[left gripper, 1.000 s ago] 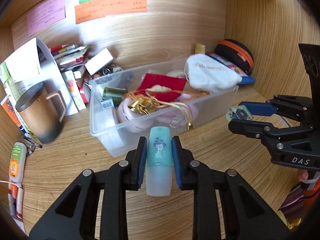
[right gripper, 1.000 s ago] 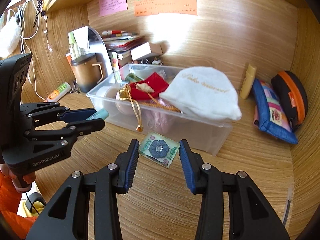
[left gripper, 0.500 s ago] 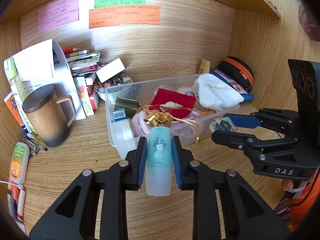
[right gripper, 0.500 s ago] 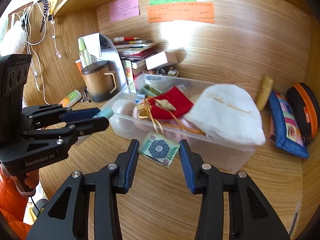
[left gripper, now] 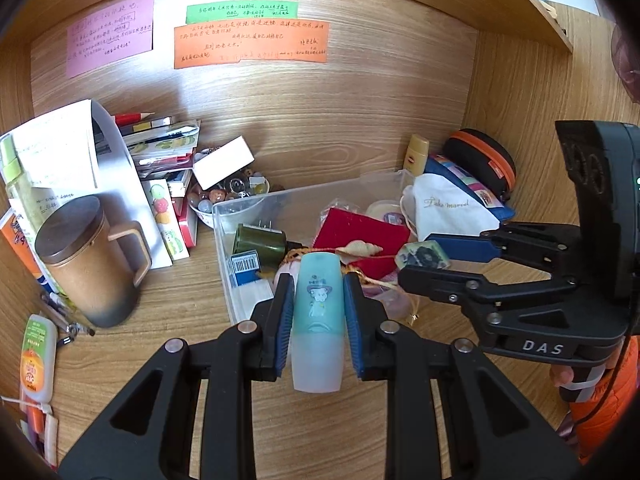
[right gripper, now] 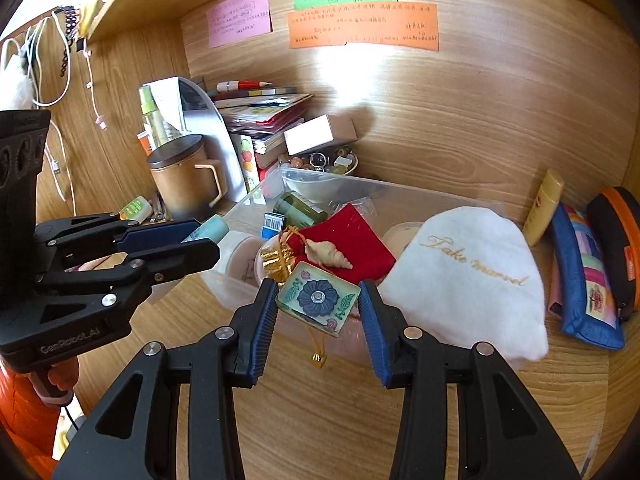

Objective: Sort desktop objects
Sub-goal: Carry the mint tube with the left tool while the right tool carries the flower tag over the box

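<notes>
From the left wrist view, your left hand-held gripper (left gripper: 318,308) is clamped on a small teal tube (left gripper: 318,320), its blue pads pressing both sides while the pale lower end sticks out toward you; the tube hangs above the near edge of the clear bin (left gripper: 256,204), which is already crowded with a red pouch (left gripper: 360,240), a green bottle (left gripper: 260,240) and a white drawstring bag (left gripper: 448,212). The tube looks smooth and rounded, so if you tilt or ease your squeeze too early it could slide out and land on the wooden surface (left gripper: 168,320) instead of in the bin. Your right hand-held gripper (left gripper: 424,258) sits just to the right, close enough that the two tools could knock together if both head for the same spot. From the right wrist view, that right hand-held gripper (right gripper: 318,304) holds a square flower tile (right gripper: 318,300) across its corners, tilted between the pads, above the near wall of the clear bin (right gripper: 400,196). A corner grip like this seems insecure: the tile could pivot or pop free. The gold cord (right gripper: 316,344) dangling over the bin wall hangs just below it and might snag a finger as you lower. The lidded mug (right gripper: 184,180) stands far left, near your left hand-held gripper (right gripper: 200,240), so a wide swing there risks tipping it.
</notes>
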The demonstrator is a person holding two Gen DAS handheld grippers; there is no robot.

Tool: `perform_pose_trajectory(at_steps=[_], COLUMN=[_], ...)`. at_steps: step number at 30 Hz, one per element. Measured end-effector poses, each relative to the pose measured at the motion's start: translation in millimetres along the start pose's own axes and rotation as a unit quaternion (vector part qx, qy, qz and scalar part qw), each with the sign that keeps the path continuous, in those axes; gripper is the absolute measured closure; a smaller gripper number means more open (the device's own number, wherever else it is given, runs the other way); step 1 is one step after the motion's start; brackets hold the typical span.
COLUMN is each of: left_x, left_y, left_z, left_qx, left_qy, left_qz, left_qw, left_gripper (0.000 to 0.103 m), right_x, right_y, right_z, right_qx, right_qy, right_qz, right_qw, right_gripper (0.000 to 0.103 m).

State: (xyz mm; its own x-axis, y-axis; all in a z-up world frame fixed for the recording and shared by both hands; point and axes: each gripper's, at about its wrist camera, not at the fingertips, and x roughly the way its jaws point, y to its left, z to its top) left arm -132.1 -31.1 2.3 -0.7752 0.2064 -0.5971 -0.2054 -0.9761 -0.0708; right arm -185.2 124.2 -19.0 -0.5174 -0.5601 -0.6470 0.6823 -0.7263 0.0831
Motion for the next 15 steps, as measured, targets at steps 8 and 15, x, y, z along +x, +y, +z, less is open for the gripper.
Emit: perform_pose_trajectory(at_steps=[8, 15], left_x=[22, 38], left_y=[16, 19], left_z=[11, 16], left_qx=[-0.013, -0.009], left_qy=[0.013, 0.022], left_qz=[-0.001, -0.002], left_qw=[0.9998, 0.9997], left_gripper=[0.079, 0.079], right_x=[22, 34], right_y=[-5, -6], right_z=[14, 22], right_qx=[-0.002, -0.005], right_qy=[0.011, 0.016], right_qz=[-0.005, -0.006], right_qw=[1.0, 1.0], right_gripper=[0.065, 0.065])
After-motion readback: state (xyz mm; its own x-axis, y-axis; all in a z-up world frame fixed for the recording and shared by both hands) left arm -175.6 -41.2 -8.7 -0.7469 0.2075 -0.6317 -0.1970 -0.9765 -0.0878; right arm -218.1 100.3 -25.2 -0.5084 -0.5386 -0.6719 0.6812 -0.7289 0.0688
